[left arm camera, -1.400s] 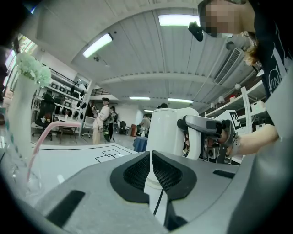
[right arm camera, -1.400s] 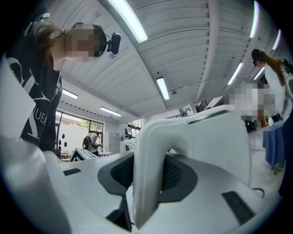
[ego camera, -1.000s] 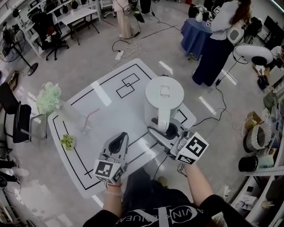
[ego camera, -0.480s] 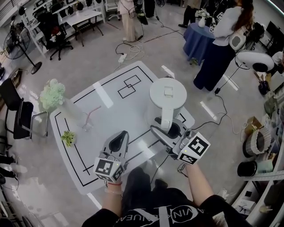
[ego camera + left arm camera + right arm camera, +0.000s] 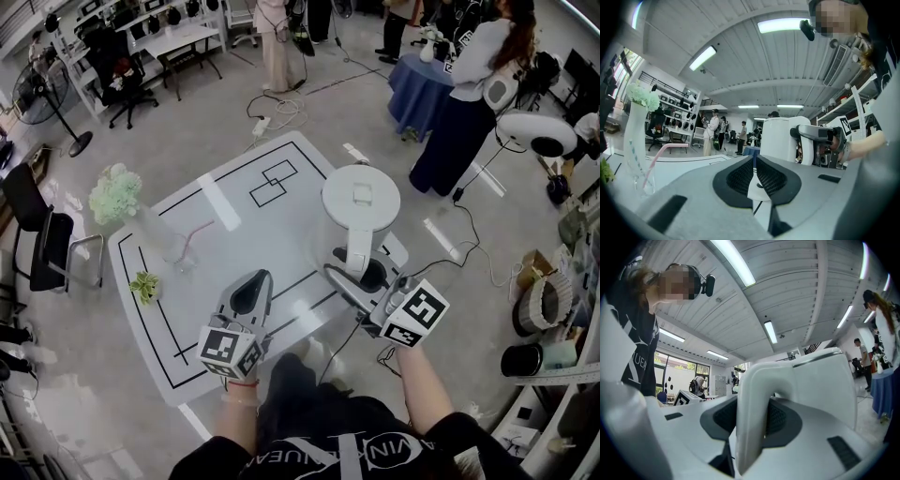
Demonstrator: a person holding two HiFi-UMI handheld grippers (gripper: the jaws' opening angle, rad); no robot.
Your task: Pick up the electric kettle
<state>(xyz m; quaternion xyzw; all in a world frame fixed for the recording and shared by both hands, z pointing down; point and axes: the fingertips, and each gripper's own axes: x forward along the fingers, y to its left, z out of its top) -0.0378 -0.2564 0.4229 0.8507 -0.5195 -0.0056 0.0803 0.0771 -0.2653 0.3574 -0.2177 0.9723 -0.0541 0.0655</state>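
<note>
A white electric kettle (image 5: 361, 199) stands at the right edge of the white table (image 5: 169, 309). Its handle (image 5: 357, 251) faces me, and my right gripper (image 5: 361, 277) is shut on it. In the right gripper view the handle (image 5: 751, 394) runs up between the two dark pads (image 5: 783, 417), with the kettle body (image 5: 825, 385) behind. My left gripper (image 5: 251, 295) hovers over the table's front, left of the kettle, shut and empty. In the left gripper view its pads (image 5: 771, 176) meet, and the kettle (image 5: 780, 138) shows ahead on the right.
A clear vase of pale green flowers (image 5: 117, 197), a glass with a pink straw (image 5: 185, 248) and a small green sprig (image 5: 143, 286) sit on the table's left side. People (image 5: 469, 84), a blue-draped round table (image 5: 417, 80), a chair (image 5: 37, 244) and floor cables surround it.
My right gripper and the kettle have drifted slightly to the right over the table. The left gripper has kept its place.
</note>
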